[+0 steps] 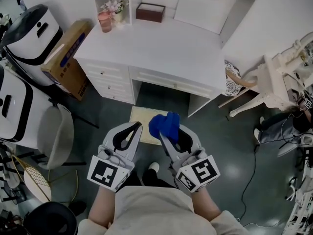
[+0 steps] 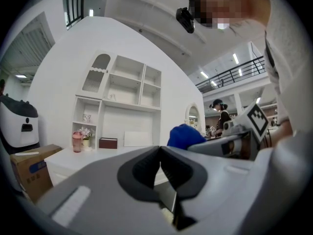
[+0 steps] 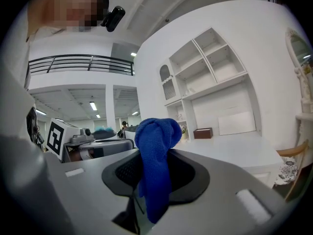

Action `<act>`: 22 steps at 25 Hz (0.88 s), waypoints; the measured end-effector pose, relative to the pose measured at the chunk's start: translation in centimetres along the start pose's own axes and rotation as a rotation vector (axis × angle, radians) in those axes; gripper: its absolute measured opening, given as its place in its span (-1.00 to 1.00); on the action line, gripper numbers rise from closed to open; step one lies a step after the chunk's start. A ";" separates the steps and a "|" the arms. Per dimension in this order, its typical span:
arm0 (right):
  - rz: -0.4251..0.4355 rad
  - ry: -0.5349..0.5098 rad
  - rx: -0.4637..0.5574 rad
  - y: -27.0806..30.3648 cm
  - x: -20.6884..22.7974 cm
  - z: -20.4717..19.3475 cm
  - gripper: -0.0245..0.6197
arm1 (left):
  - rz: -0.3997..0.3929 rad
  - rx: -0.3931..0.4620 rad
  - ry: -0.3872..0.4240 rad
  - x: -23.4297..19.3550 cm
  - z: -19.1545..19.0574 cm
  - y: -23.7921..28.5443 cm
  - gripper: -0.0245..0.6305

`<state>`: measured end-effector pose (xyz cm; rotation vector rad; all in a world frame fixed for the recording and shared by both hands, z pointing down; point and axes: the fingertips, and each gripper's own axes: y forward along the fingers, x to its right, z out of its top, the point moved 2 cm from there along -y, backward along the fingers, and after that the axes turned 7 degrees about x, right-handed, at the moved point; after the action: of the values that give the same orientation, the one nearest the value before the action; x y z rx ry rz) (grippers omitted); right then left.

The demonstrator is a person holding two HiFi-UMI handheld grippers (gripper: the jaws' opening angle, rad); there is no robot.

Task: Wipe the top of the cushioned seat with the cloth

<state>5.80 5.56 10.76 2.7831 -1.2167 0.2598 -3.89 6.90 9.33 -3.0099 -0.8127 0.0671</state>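
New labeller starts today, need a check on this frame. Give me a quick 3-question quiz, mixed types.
1. Fill in: the left gripper has its jaws ____, with nothing between them.
2. The blue cloth is held by: A the left gripper; B the right gripper; C neither.
3. True or false: the cushioned seat lies on top of the white desk.
Key: 1 shut; 2 B; 3 false.

The cushioned seat [image 1: 141, 122] stands in the white worktop's [image 1: 156, 48] knee gap, hemmed by a drawer unit [image 1: 110, 84] on the seat's left and a side panel [image 1: 199, 105] on its right. The seat's near side opens onto bare floor [image 1: 222, 148], where the right hand-held gripper [image 1: 168, 138] holds the cloth [image 1: 164, 123].
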 end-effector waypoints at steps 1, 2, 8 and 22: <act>-0.002 0.002 -0.001 0.2 0.1 -0.1 -0.51 | -0.002 0.005 0.011 -0.2 0.0 0.1 -0.93; -0.004 0.004 -0.002 0.4 0.3 -0.2 -0.51 | -0.002 0.002 0.012 -0.4 -0.2 0.2 -0.93; -0.036 0.008 -0.007 2.3 0.3 -0.9 -0.51 | -0.018 -0.028 -0.029 -2.5 -1.2 0.3 -0.93; -0.173 0.029 -0.020 10.3 0.8 -1.4 -0.51 | -0.153 -0.013 -0.009 -11.2 -1.1 3.6 -0.93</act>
<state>-1.38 -1.73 12.41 2.8345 -0.9587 0.2710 -11.74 -1.87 10.70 -2.9495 -1.0446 0.0729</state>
